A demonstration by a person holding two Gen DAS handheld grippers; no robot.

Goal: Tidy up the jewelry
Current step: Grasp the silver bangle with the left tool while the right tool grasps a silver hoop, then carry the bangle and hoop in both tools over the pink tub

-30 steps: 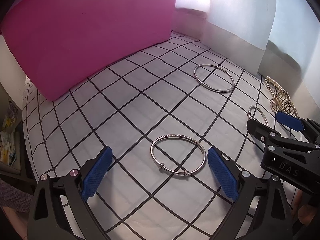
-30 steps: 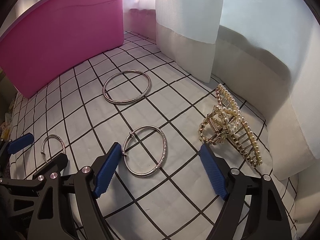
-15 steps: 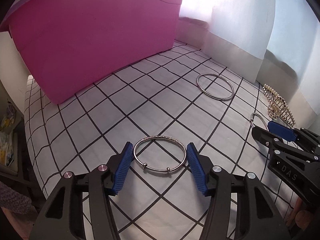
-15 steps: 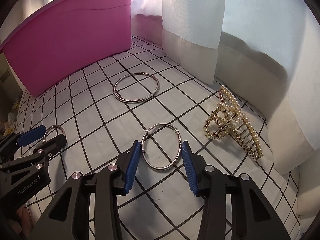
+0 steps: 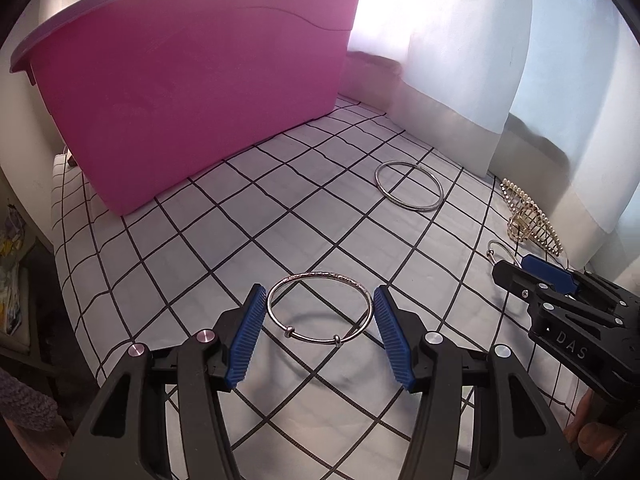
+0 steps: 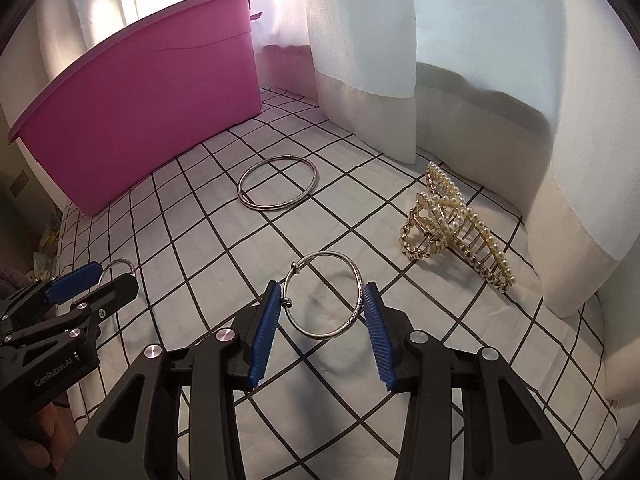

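My left gripper point(image 5: 320, 336) is shut on a silver beaded bangle point(image 5: 320, 307), held a little above the checked cloth with its shadow beneath. My right gripper point(image 6: 320, 336) is shut on a silver engraved bangle point(image 6: 323, 295), also lifted off the cloth. A third, larger bangle point(image 6: 278, 188) lies flat on the cloth further back; it also shows in the left wrist view point(image 5: 409, 186). A gold pearl hair claw point(image 6: 452, 224) lies at the right near the curtain. A pink bin point(image 5: 188, 92) stands at the back left.
White curtains point(image 6: 400, 60) hang along the back and right, their hems resting on the cloth. The cloth's left edge point(image 5: 68, 264) drops off beside clutter below. The right gripper appears in the left wrist view point(image 5: 560, 300), close alongside.
Both grippers closed from wide open onto their bangles and lifted them slightly off the cloth. Both cameras rose and pulled back from the pink bin.
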